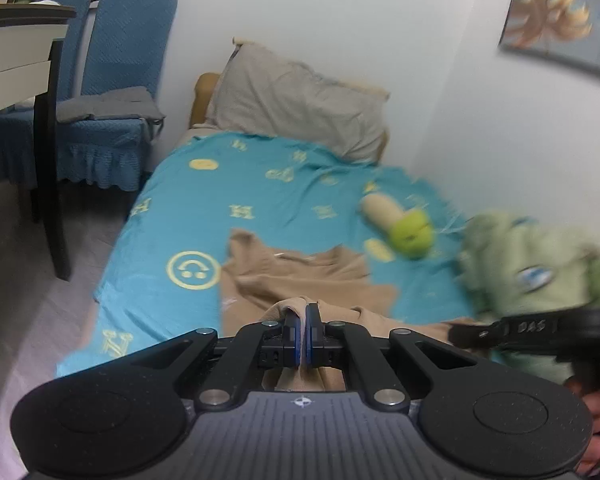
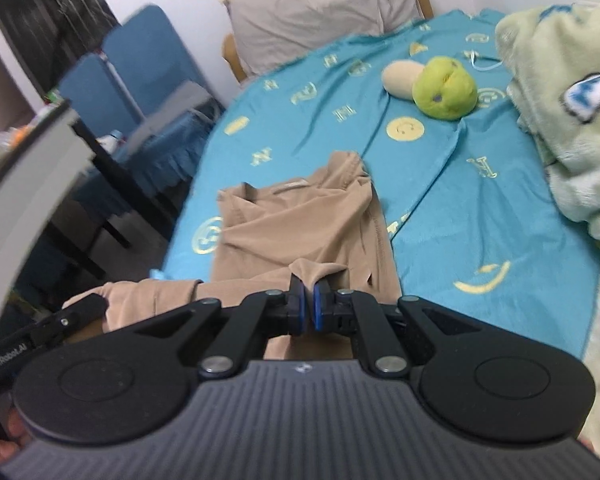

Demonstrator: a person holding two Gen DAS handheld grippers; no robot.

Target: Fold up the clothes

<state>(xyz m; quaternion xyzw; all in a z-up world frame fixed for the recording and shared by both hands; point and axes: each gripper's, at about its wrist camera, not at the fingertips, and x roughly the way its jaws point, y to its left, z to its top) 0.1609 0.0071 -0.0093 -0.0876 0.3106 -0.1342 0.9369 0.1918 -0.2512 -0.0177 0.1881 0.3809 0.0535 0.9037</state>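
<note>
A tan garment (image 1: 300, 276) (image 2: 296, 220) lies rumpled on the turquoise bedsheet (image 1: 236, 184) (image 2: 480, 208), its far end flat and its near edge lifted. In the left wrist view my left gripper (image 1: 303, 312) is shut, pinching a fold of the tan cloth between its blue pads. The right wrist view shows my right gripper (image 2: 307, 286) shut on another bunch of the same near edge. The other gripper's black arm shows at the right edge (image 1: 540, 328) and at the lower left (image 2: 40, 336), also with tan cloth by it.
A grey pillow (image 1: 300, 100) (image 2: 324, 8) leans at the headboard. A green and cream plush toy (image 1: 404, 224) (image 2: 436, 84) lies on the sheet beyond the garment. A pale green fleece blanket (image 1: 540, 272) (image 2: 572, 120) is heaped on the right. Blue chairs (image 1: 112, 92) and a table (image 1: 20, 48) stand left of the bed.
</note>
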